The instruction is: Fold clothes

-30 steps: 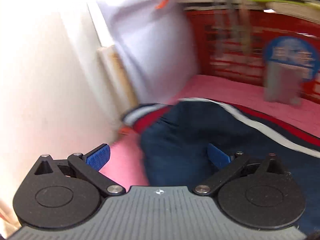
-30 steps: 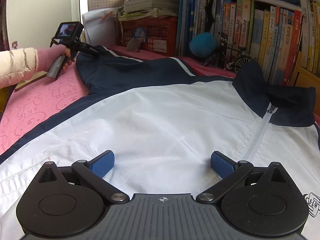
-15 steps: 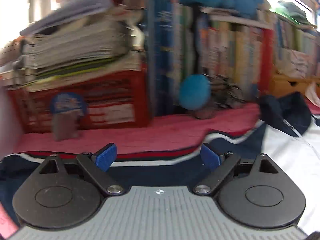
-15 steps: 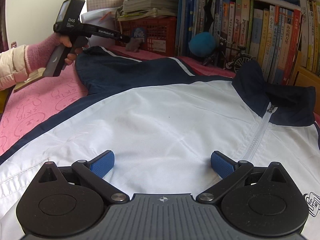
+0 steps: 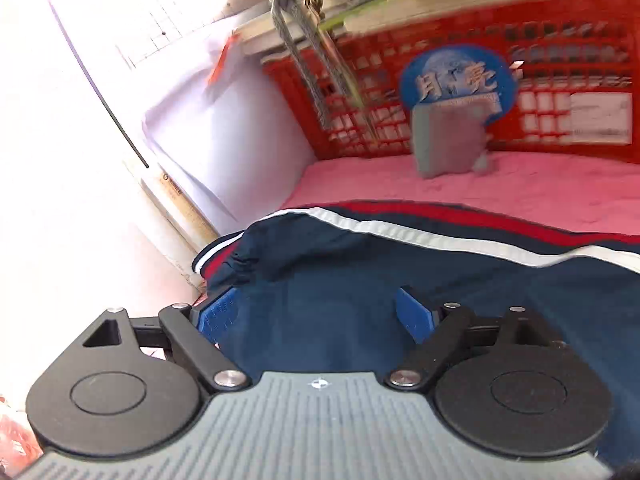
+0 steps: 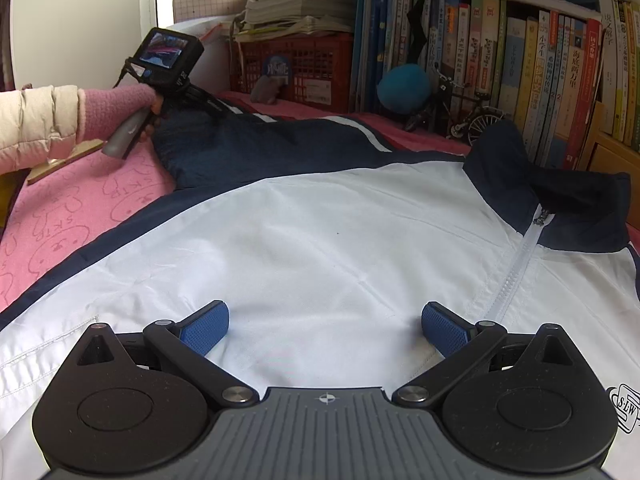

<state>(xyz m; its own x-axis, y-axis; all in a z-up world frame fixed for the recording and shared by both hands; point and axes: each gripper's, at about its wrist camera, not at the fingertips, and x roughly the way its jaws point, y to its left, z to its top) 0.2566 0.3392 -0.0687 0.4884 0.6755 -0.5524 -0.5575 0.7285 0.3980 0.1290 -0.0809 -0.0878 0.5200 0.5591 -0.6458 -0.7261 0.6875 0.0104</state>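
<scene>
A white and navy zip jacket (image 6: 320, 240) lies spread on a pink mat (image 6: 60, 220), collar (image 6: 560, 200) at the right. Its navy sleeve (image 5: 360, 264), with white and red stripes, stretches to the back left and ends in a striped cuff (image 5: 216, 252). My left gripper (image 5: 316, 312) hangs low over the sleeve near the cuff. Its jaws are closing with sleeve fabric between them, but the pads do not press on it. The right wrist view shows a hand in a pink sleeve holding the left gripper (image 6: 210, 104). My right gripper (image 6: 324, 320) stands open over the white chest, left of the zipper (image 6: 516, 268).
A red crate (image 5: 520, 100) under stacked papers stands behind the sleeve, with a grey block (image 5: 448, 140) leaning on it. Upright books (image 6: 520, 72), a blue plush ball (image 6: 404, 84) and a toy bicycle (image 6: 468, 116) line the back. A wooden ruler (image 6: 64, 160) lies at the mat's left edge.
The left gripper swung right toward the bookshelf, then came back down to the sleeve near the cuff, and its jaws stand narrower. The right gripper has not moved.
</scene>
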